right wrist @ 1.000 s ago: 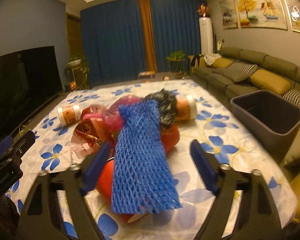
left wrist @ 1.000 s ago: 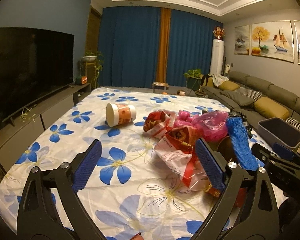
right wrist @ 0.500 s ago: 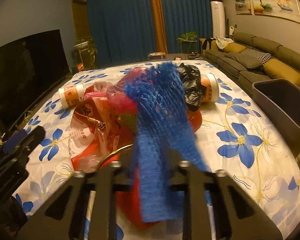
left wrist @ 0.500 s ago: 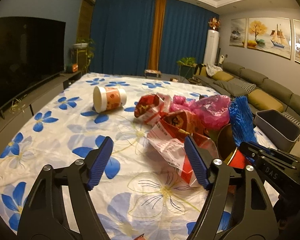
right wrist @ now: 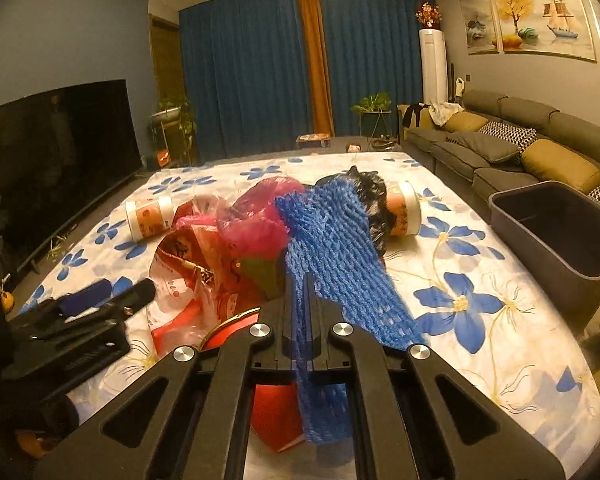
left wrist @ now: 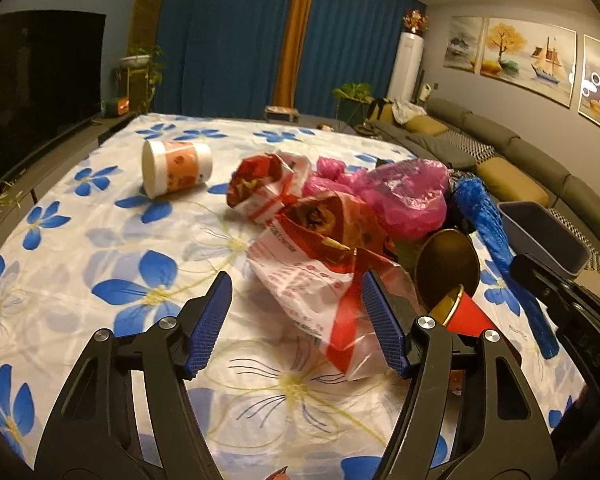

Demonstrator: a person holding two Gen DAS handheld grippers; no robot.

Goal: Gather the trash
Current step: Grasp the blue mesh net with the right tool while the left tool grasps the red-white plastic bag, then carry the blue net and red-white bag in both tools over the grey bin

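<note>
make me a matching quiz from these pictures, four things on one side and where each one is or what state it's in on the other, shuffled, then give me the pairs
Things:
1. blue foam net
2. left claw
3. grey bin
4. paper cup

States:
A. lying on its side on the floral cloth
B. open, nothing between its fingers
C. beside the table's right edge
D. pinched in the shut right claw

Pairs: 1-D, 2-B, 3-C, 4-A
</note>
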